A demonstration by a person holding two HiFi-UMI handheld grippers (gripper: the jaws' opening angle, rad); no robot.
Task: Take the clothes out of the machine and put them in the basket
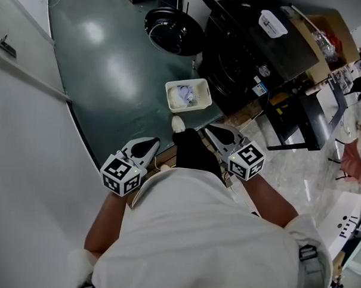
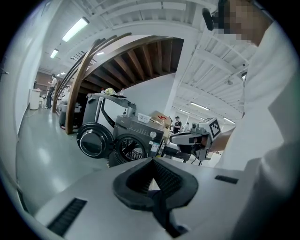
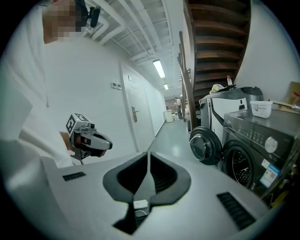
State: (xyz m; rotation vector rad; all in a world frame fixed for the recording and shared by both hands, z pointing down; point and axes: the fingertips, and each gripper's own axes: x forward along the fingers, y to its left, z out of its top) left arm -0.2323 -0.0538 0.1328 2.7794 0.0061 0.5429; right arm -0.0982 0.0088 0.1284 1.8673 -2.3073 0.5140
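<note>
The black washing machine (image 1: 244, 53) stands ahead with its round door (image 1: 173, 30) swung open to the left. In front of it a white basket (image 1: 171, 93) sits on the green floor with pale clothes (image 1: 185, 96) inside. I hold both grippers close to my chest, well short of the machine. My left gripper (image 1: 155, 142) and right gripper (image 1: 208, 128) are both shut with nothing between the jaws. In the left gripper view its tips (image 2: 152, 160) meet, and the drum opening (image 2: 133, 149) shows beyond. The right gripper view shows closed pads (image 3: 148, 153) and the door (image 3: 205, 146).
A white wall (image 1: 25, 133) runs along the left. A cardboard box (image 1: 328, 33) and a white tub (image 1: 273, 23) rest on the machine's top. A black metal frame (image 1: 301, 125) stands to the right. My shoe (image 1: 178, 123) is just behind the basket.
</note>
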